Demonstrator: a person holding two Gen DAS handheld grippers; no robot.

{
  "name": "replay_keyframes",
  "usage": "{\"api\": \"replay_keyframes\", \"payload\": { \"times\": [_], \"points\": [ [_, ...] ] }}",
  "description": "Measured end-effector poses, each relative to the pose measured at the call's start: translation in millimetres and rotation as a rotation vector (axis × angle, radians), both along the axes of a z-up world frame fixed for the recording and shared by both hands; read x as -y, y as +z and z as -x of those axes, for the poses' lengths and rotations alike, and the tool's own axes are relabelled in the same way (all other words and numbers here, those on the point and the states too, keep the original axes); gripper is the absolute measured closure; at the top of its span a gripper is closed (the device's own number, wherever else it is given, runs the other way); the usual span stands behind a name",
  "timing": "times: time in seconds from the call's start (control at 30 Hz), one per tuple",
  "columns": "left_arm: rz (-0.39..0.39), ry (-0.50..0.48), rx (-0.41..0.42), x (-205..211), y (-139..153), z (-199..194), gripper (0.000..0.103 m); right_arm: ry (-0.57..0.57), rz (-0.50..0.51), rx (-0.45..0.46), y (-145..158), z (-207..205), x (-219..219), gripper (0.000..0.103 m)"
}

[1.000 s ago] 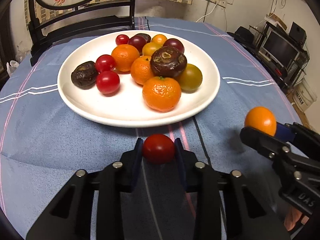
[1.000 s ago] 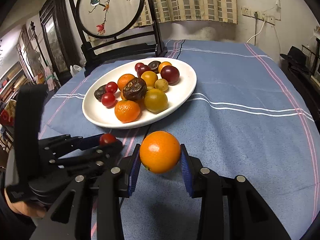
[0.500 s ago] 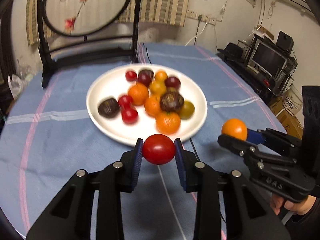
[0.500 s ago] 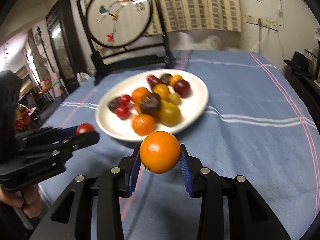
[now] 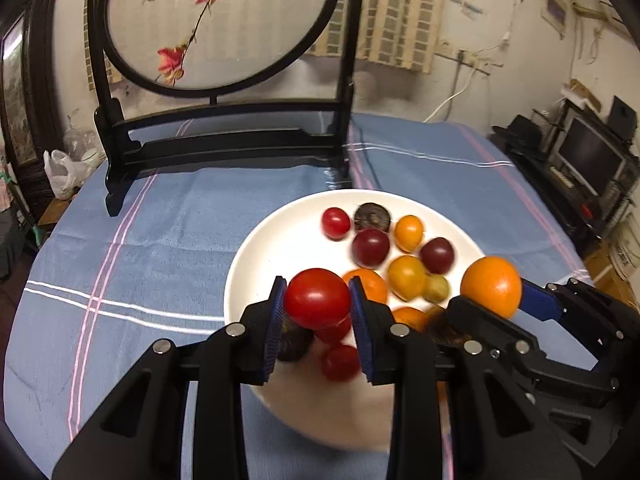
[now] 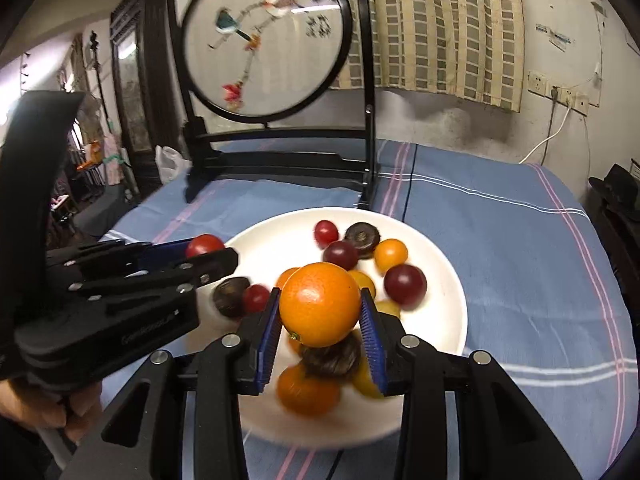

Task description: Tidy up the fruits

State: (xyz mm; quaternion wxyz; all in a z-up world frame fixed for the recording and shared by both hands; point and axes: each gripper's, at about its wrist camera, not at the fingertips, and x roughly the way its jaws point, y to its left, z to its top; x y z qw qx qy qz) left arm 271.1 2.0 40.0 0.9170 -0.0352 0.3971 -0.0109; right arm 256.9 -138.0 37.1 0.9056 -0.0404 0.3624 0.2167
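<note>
A: What do my 2 claws hold?

B: My left gripper (image 5: 318, 304) is clamped on a red tomato (image 5: 317, 298); my right gripper (image 6: 320, 312) is clamped on an orange (image 6: 319, 304).

A: Where are they?

B: Both hang over the near part of the white plate (image 6: 448, 280), which carries the other fruit on the blue tablecloth (image 6: 520, 248), with the round embroidered screen (image 6: 264, 36) at the far side.

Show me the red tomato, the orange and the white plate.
red tomato (image 5: 317, 298), left wrist view, middle of its front face between the pads.
orange (image 6: 319, 304), right wrist view, centre of its skin.
white plate (image 6: 448, 280), right wrist view, bare right rim.
</note>
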Motion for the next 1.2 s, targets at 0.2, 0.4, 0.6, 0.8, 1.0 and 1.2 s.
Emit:
{"api": "replay_keyframes", "payload": {
  "times": [0.2, 0.4, 0.6, 0.8, 1.0, 1.2],
  "points": [
    [-0.005, 0.069, -0.033, -4, -18, -19, 0.051, -0.046, -0.004, -0.025, -10, -14, 6, 0.044],
    [0.016, 0.087, -0.036, -4, -21, 3, 0.035, -0.082, -0.054, -0.002, -8, 3, 30, 0.039],
    [-0.014, 0.119, 0.009, -4, -17, 47, 0.021, -0.048, -0.033, -0.022, -11, 44, 47, 0.021],
    [-0.013, 0.12, 0.024, -1, -15, 88, 0.018, -0.06, -0.046, -0.071, -13, 79, 63, 0.015],
    [-0.038, 0.095, 0.051, 9, -7, 122, 0.012, -0.086, -0.013, -0.046, -12, 111, 65, 0.011],
    [-0.021, 0.094, 0.069, 14, -2, 151, 0.008, -0.073, -0.01, -0.031, -17, 131, 66, 0.01]
  ]
}}
